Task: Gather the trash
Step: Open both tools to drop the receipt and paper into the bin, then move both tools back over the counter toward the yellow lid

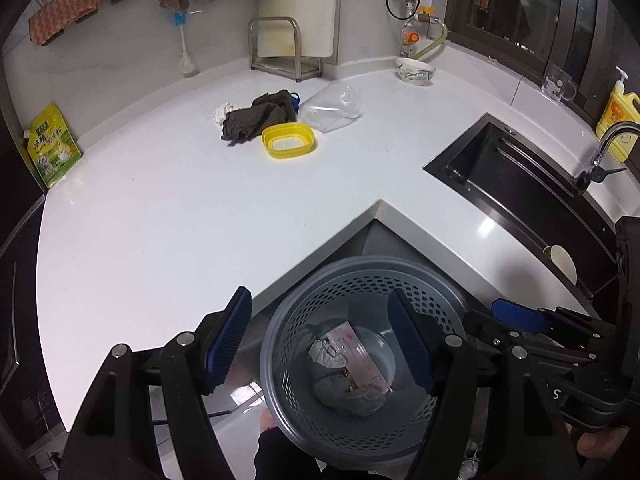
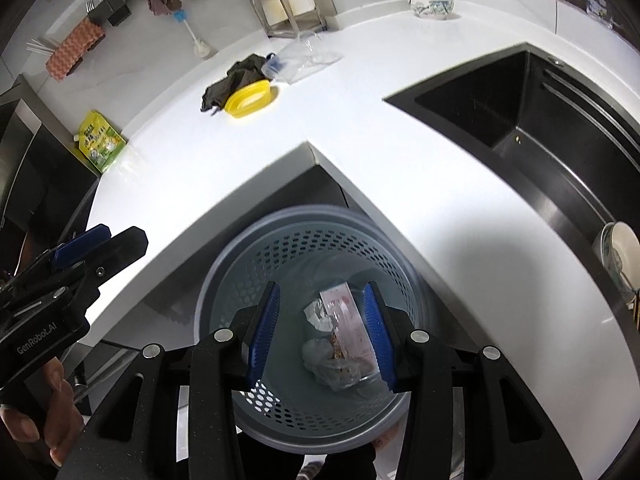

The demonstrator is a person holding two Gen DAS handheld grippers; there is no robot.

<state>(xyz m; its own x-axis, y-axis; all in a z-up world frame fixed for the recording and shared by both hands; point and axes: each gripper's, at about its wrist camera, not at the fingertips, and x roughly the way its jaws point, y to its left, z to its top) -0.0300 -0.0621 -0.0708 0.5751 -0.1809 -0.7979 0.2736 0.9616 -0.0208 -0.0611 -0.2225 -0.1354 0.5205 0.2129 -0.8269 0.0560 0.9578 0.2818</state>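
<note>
Below both hand-held grippers (image 1: 320, 344) (image 2: 326, 330) — spread open, empty — trash (image 2: 340, 340) fills basket (image 2: 280, 248).

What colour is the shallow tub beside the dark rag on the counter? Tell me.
Yellow. The tub shows best in the left wrist view, next to the dark rag.

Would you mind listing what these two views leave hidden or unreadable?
- Trash bin base: in both wrist views the crumpled wrappers cover it.
- Dish in the sink: cut off by the sink wall in both views.
- Green pouch label: too small to read.
- What lies under the dark cloth: hidden in both views.
- Clear plastic container: contents, if any, indistinct.
</note>
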